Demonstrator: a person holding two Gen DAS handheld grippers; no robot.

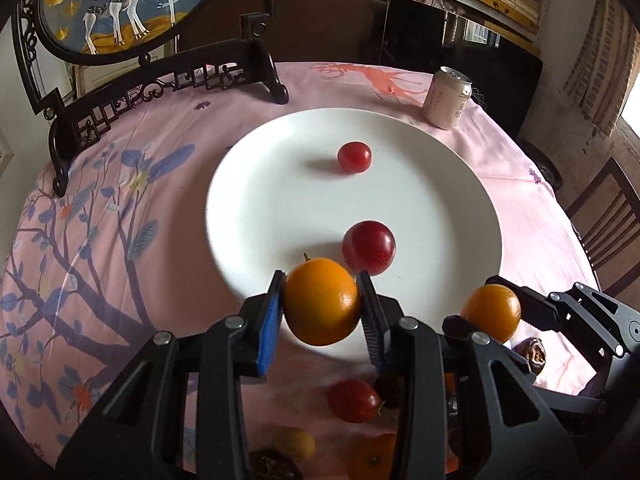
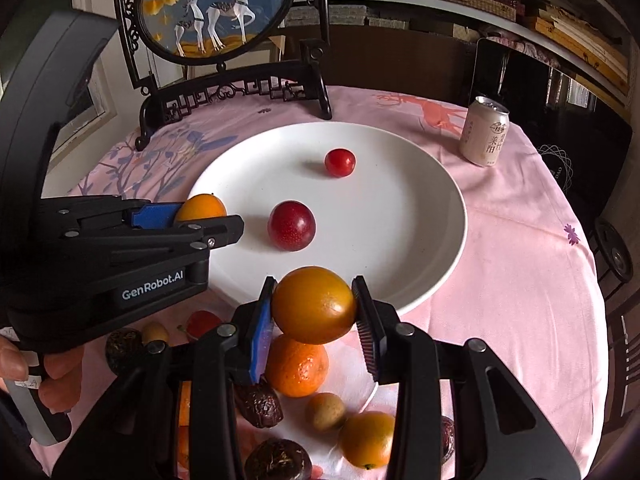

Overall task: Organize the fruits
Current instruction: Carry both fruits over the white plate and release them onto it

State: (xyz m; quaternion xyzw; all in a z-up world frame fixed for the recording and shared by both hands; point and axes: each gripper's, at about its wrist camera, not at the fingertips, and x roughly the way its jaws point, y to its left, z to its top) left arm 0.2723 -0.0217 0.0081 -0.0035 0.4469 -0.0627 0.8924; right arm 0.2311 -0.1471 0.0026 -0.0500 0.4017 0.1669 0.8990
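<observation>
A white plate (image 1: pixel 420 200) (image 2: pixel 400 232) holds a small red tomato (image 1: pixel 354 157) (image 2: pixel 339 162) and a dark red plum (image 1: pixel 369 247) (image 2: pixel 291 225). My left gripper (image 1: pixel 322 306) (image 2: pixel 208 218) is shut on an orange (image 1: pixel 322 300) (image 2: pixel 200 208) over the plate's near left rim. My right gripper (image 2: pixel 314 306) (image 1: pixel 492 312) is shut on another orange (image 2: pixel 314 304) (image 1: pixel 491 312) just above the plate's near edge.
Loose fruit lies on the pink cloth near me: a mandarin (image 2: pixel 297 366), a small orange (image 2: pixel 366 438), a tan longan (image 2: pixel 325 411), dark dates (image 2: pixel 260 404), a red tomato (image 1: pixel 353 400). A drink can (image 2: pixel 484 132) stands at the back right, a framed deer screen (image 2: pixel 216 8) at the back left.
</observation>
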